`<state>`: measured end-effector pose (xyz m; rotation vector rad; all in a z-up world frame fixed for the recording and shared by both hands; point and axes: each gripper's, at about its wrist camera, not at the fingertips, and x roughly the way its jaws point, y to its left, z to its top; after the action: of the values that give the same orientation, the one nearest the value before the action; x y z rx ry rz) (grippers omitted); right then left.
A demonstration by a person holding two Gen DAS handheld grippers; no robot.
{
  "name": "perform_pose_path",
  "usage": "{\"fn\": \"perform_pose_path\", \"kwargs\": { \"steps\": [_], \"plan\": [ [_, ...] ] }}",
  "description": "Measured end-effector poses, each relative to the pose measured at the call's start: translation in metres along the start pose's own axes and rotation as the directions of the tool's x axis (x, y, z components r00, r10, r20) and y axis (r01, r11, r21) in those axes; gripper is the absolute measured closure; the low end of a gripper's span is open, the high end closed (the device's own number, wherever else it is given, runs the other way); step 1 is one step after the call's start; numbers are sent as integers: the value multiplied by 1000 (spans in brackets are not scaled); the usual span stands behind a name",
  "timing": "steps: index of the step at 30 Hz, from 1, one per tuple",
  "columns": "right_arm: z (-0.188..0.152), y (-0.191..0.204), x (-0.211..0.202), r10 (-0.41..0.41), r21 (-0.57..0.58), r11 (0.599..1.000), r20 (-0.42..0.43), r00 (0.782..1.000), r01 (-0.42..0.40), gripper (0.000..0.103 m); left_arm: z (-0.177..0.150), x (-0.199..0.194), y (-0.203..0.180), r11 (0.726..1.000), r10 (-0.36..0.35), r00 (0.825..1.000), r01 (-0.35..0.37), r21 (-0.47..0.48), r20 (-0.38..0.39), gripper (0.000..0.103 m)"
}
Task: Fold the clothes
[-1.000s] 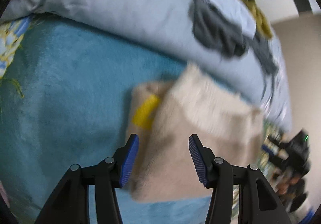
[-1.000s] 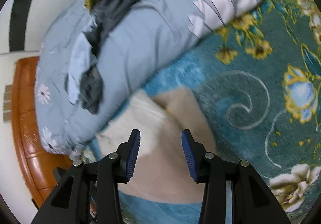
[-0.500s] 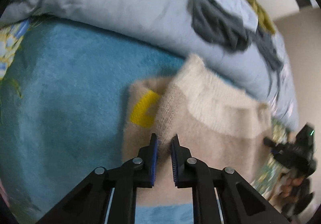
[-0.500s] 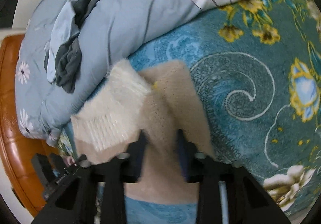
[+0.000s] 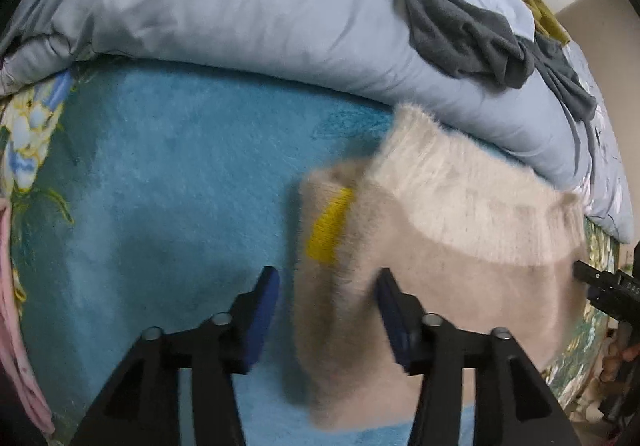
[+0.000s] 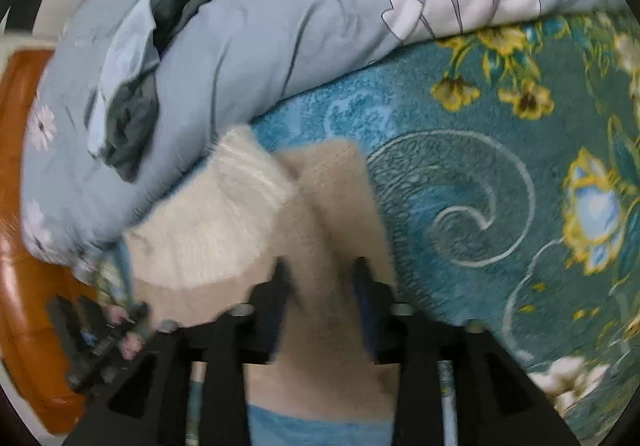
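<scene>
A fuzzy beige sweater (image 5: 440, 254) with a yellow patch (image 5: 328, 230) and a cream ribbed band lies folded on the teal floral blanket (image 5: 160, 186). It also shows in the right wrist view (image 6: 320, 214). My left gripper (image 5: 328, 310) is open, its blue pads either side of the sweater's left edge, holding nothing. My right gripper (image 6: 322, 298) is open over the sweater's near edge, its fingers blurred by motion. The right gripper also shows at the right edge of the left wrist view (image 5: 608, 290).
A rolled blue-grey duvet (image 5: 260, 6) lies behind the sweater, with dark grey (image 5: 460, 34) and olive (image 5: 532, 2) clothes on it. A pink cloth (image 5: 12, 306) hangs at the left edge. An orange wooden bed frame (image 6: 16, 206) is at left in the right wrist view.
Both grippers closed on the sweater half a second ago and have since opened and let it go. The sweater now lies folded on the blanket.
</scene>
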<state>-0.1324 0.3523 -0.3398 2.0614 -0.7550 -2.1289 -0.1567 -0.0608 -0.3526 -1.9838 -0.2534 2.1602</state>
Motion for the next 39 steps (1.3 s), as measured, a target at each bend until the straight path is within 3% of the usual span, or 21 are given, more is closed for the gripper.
{"fn": "perform_pose_path", "kwargs": {
  "steps": [7,13,21,24,31,35,39],
  "plan": [
    [-3,-29,10,96,32,995,-16,995,-95,36,4,11,41,981,-176,983,172,-89,-44,33],
    [1,-42,22,203,61,978,-39,978,-200,36,8,22,60,952,-293,953,283,-121,-76,33],
    [12,-37,43,254,77,965,-59,965,-249,36,15,32,56,937,-343,934,333,-106,-99,40],
    [16,-32,45,249,76,967,-64,966,-244,41,16,30,57,941,-331,939,321,-108,-96,43],
    [17,-23,41,238,113,967,-69,969,-230,57,11,7,59,953,-290,955,281,-117,-66,63],
    [12,-16,27,256,149,958,-48,965,-246,69,7,-17,63,939,-312,950,303,-162,-33,65],
    [4,0,1,280,149,950,-21,960,-274,71,-2,-52,58,937,-324,946,319,-144,-10,66]
  ]
}}
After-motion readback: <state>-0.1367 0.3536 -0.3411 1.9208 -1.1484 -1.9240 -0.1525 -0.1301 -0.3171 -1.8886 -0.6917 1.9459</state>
